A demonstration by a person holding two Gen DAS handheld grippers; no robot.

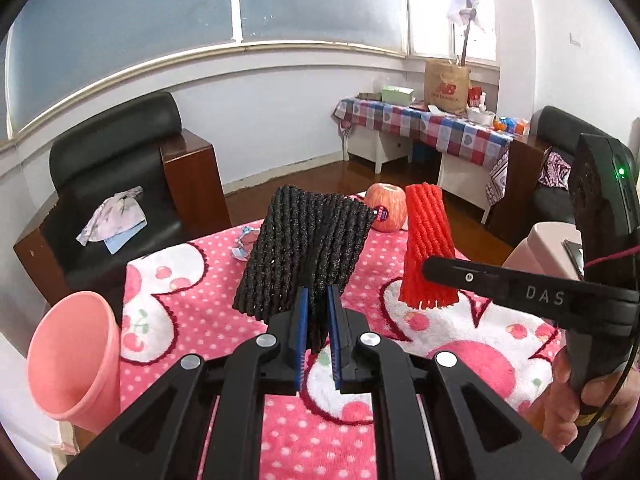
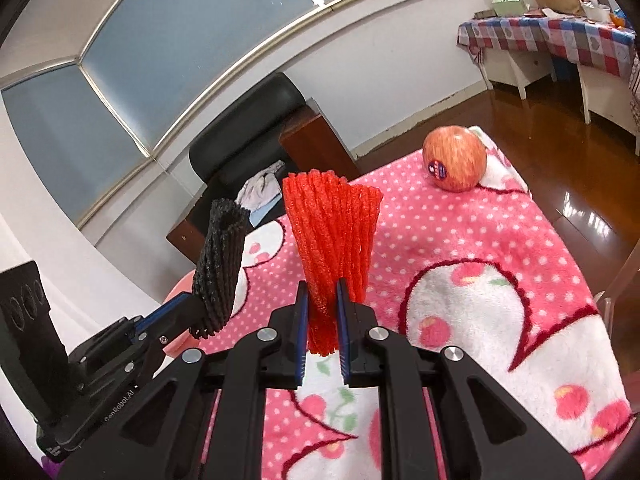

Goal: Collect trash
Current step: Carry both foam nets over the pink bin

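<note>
My left gripper (image 1: 318, 300) is shut on a black foam fruit net (image 1: 304, 248) and holds it upright above the pink table cover; it also shows in the right wrist view (image 2: 218, 264). My right gripper (image 2: 322, 296) is shut on a red foam fruit net (image 2: 332, 240), also held upright above the table; the net (image 1: 426, 244) and the right gripper's finger (image 1: 520, 292) show at the right of the left wrist view. A crumpled wrapper (image 1: 244, 244) lies on the cover behind the black net.
A pink bin (image 1: 76, 356) stands at the table's left edge. An apple (image 2: 454, 158) with a sticker sits at the far corner of the pink dotted cover (image 2: 480, 280). A black armchair (image 1: 116, 184) stands behind the table. A side table with a checked cloth (image 1: 432, 124) holds clutter.
</note>
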